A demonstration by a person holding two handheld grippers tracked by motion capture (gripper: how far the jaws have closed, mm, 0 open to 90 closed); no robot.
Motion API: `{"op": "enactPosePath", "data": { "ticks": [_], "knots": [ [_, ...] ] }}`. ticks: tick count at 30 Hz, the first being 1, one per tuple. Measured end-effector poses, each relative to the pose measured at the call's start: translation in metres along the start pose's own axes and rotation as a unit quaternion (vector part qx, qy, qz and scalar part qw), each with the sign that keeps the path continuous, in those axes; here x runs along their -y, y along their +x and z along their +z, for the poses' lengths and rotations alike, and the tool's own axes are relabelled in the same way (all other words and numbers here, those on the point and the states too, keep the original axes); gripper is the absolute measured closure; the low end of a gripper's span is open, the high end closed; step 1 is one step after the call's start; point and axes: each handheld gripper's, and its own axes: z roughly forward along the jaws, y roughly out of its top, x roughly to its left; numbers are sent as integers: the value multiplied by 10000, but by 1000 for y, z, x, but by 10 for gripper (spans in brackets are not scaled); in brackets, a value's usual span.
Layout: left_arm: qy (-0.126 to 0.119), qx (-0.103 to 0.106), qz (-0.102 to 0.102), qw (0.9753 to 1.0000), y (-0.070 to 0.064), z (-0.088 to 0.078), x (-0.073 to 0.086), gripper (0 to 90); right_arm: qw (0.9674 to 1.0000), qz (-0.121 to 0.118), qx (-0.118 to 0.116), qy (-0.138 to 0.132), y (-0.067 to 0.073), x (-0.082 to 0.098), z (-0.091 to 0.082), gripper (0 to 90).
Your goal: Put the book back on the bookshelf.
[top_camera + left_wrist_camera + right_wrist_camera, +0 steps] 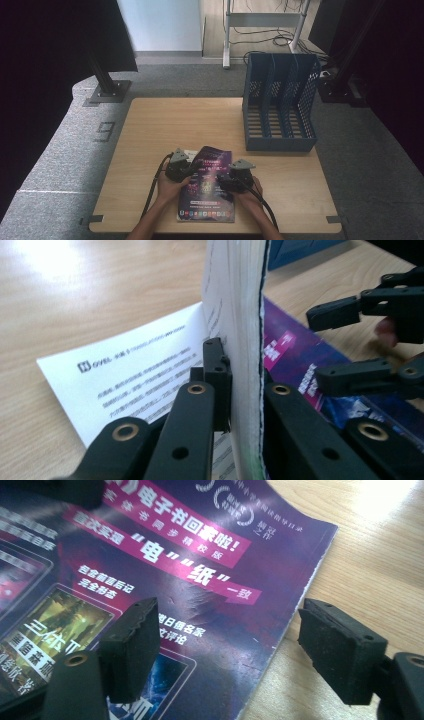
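A: Black pads of the left gripper [235, 390] clamp the book's [207, 182] raised left edge; a white sheet [125, 380] lies beneath.

B: And the right gripper [225, 655]?

A: Jaws wide apart, straddling the book's right edge, pressing nothing. Both hands sit low at the near table [150, 130] edge, wrists inward.

B: Room?

A: Bare wood left and far; a blue file rack [280, 100] stands far right, well apart.

Wooden table [150, 150] stood on grey floor [60, 150]. Blue file rack [279, 102] sat on table at 2 o'clock, near far edge. Purple magazine [207, 187] lay on table at 6 o'clock, near front edge. White printed sheet [125, 380] lay flat on wood beside magazine.
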Motion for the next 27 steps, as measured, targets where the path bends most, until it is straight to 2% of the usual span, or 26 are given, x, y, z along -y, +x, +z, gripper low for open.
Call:
{"op": "enactPosePath", "data": {
  "ticks": [2,4,8,13,15,19,27],
  "knots": [
    [-89,22,58,9999,-2,-2,-1,872,10000,26,-10,0,-2,0,0,236],
    [-212,29,201,9996,-5,-4,-2,875,10000,43,-31,-11,-3,0,-1,235],
    [-329,37,313,9990,-7,-6,-3,877,10000,32,-50,-58,-5,-1,-4,231],
    [-455,97,340,9983,-9,-10,-5,877,9998,128,-111,-89,-8,-2,-6,226],
    [-535,119,410,9977,-10,-14,-7,877,9997,161,-149,-103,-9,-2,-6,227],
    [-667,154,487,9965,-14,-21,-11,878,9987,316,-354,-168,-10,-4,-9,228],
    [-804,215,518,9952,-14,-27,-14,878,9977,394,-441,-326,-12,-8,-17,229]
  ]
}}
